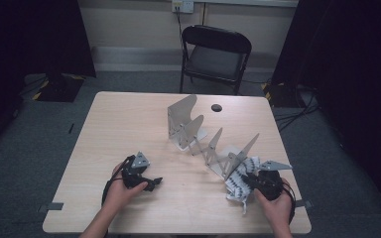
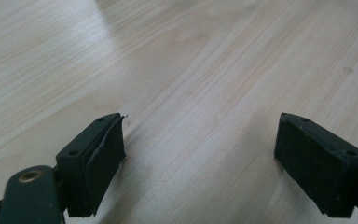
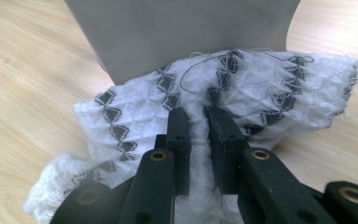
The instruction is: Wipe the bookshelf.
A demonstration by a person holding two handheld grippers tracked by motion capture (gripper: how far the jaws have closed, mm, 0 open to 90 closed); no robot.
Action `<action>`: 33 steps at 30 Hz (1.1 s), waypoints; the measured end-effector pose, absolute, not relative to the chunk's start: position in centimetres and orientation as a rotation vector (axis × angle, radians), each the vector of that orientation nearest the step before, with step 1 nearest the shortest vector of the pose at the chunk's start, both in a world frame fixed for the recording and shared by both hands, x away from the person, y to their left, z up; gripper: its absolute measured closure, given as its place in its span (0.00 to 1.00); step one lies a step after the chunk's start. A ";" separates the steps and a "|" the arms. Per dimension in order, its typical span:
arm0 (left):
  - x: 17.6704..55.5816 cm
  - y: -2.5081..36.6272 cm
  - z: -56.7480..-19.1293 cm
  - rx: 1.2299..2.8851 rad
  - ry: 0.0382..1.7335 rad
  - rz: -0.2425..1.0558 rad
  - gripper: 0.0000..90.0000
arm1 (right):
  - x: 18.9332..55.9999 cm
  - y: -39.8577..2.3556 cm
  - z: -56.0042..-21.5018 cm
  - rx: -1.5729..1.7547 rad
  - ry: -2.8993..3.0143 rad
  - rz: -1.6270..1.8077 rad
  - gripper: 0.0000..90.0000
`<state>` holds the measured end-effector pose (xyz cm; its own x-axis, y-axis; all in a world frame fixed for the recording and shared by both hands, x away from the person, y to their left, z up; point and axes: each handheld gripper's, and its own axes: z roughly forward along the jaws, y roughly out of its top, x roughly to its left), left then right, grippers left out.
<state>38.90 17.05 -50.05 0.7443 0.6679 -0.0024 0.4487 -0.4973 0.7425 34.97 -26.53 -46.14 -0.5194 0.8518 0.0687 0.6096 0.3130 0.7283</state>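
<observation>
White patterned cloth [image 3: 223,93] | my right gripper [image 3: 199,122] is pinching it, left gripper [image 2: 200,154] jaws spread | cloth is risking snagging on the metal rack [image 1: 213,144], toppling it.

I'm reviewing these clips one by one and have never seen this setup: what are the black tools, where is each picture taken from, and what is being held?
A person sits at a wooden table holding a hand-operated two-jaw gripper in each hand. The high view looks down from above; the other two pictures come from cameras riding on each gripper. The left gripper has its jaws wide open over bare wood, holding nothing. The right gripper is shut on a white cloth with dark triangle patterns. On the table stands a grey metal rack of upright plates; the cloth lies at its near end.
</observation>
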 end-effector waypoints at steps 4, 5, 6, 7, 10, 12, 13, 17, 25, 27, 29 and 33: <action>38.9 17.1 -50.0 2.179 0.836 0.368 0.17 | 34.7 -26.5 -45.1 1.281 2.256 1.041 0.89; 38.9 17.1 -50.0 2.179 0.836 0.368 0.17 | 34.6 -26.5 -44.9 1.280 2.253 1.044 0.89; 38.9 17.1 -50.0 2.179 0.836 0.368 0.17 | 34.6 -26.5 -44.7 1.280 2.250 1.050 0.89; 38.9 17.1 -50.0 2.179 0.836 0.368 0.17 | 34.5 -26.4 -44.4 1.278 2.247 1.060 0.89; 38.9 17.1 -50.0 2.179 0.836 0.368 0.17 | 34.5 -26.4 -43.9 1.267 2.246 1.070 0.89; 38.9 17.1 -50.0 2.179 0.835 0.368 0.17 | 34.4 -26.4 -43.7 1.265 2.247 1.068 0.89; 38.9 17.1 -50.0 2.179 0.835 0.367 0.17 | 34.4 -26.4 -43.5 1.262 2.249 1.072 0.89; 38.9 17.1 -50.0 2.180 0.834 0.367 0.17 | 34.3 -26.6 -43.0 1.258 2.243 1.082 0.89; 38.9 17.0 -50.0 2.180 0.835 0.367 0.17 | 33.7 -26.9 -41.6 1.244 2.224 1.114 0.89; 38.9 17.0 -50.0 2.180 0.834 0.367 0.17 | 33.5 -26.9 -40.9 1.236 2.213 1.128 0.89; 38.9 17.1 -50.0 2.184 0.831 0.368 0.17 | 33.3 -26.9 -40.0 1.224 2.205 1.137 0.89; 38.9 17.0 -50.0 2.181 0.834 0.367 0.17 | 33.2 -26.5 -38.3 1.195 2.183 1.178 0.89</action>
